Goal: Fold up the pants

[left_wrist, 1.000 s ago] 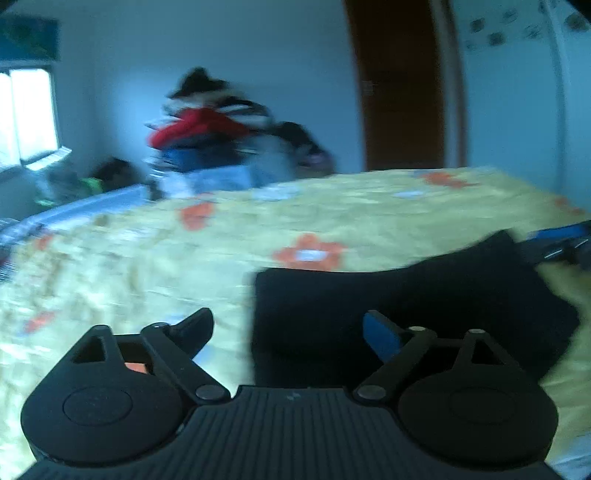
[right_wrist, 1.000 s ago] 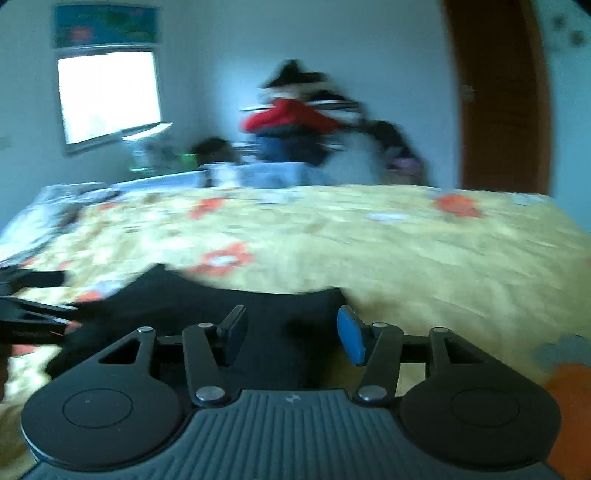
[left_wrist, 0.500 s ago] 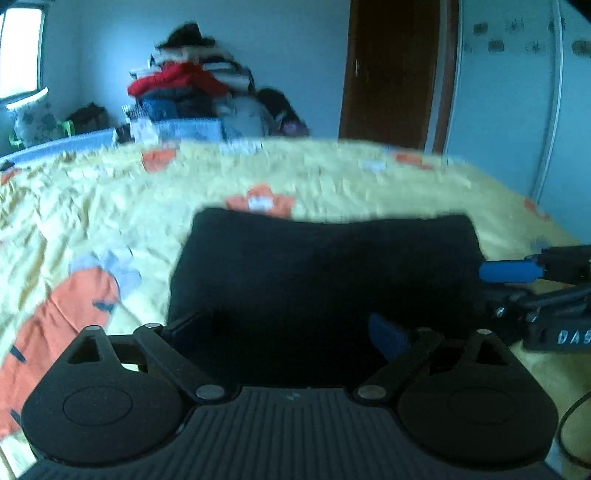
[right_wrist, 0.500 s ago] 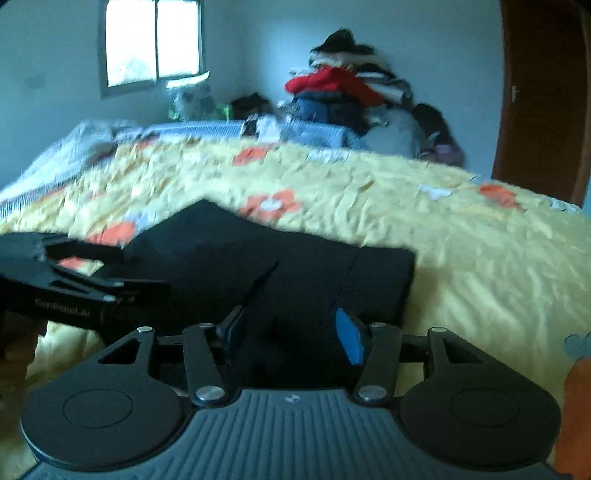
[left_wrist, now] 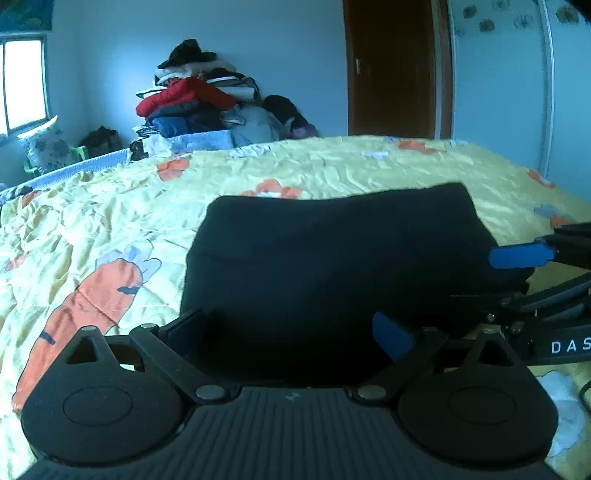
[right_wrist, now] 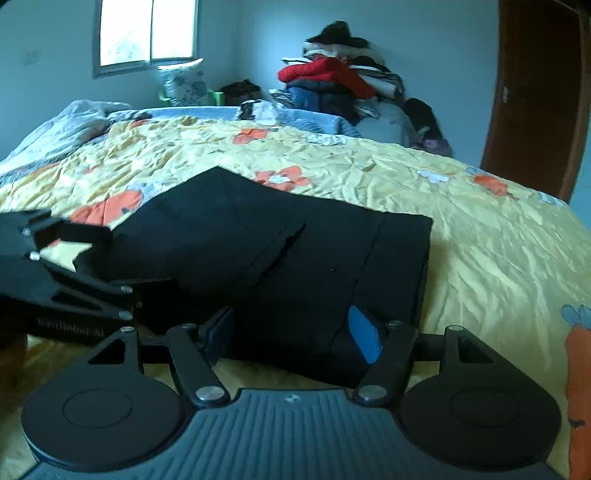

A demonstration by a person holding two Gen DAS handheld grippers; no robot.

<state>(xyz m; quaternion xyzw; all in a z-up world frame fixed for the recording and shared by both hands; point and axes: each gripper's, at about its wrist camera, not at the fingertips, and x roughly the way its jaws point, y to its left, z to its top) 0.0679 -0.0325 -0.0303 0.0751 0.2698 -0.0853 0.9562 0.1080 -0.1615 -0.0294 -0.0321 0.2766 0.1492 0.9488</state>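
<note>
**Both grippers open over one folded pair of pants**

Counts: one pair of black pants (left_wrist: 332, 258), folded into a compact block on the yellow carrot-print bedspread (left_wrist: 110, 206). Two grippers in play. One clothes pile (left_wrist: 199, 99) against the far wall, one window (right_wrist: 147, 31), one brown door (left_wrist: 391, 66).

Left gripper (left_wrist: 291, 332): jaws had just been opening and stood about as wide as they go. Both fingers sat low over the near edge of the pants, fabric lying between them. Pads did not visibly press on the cloth, so no grip. Whether the fingertips brushed the fabric, I couldn't tell.

Right gripper (right_wrist: 291, 332): jaws had just been opening, now at a medium spread, narrower than the left. The blue pad (right_wrist: 364, 339) sat at the near right corner of the pants, with the folded edge running between the fingers. The pads stood apart from each other and clamped nothing. Contact with the top layer was unclear.

In the left wrist view, the right gripper came in from the right edge, its blue fingertip over the right end of the pants. In the right wrist view, the left gripper came in from the left edge at the pants' left end. The two grippers flanked the folded block, one at each end of its near side.
</note>
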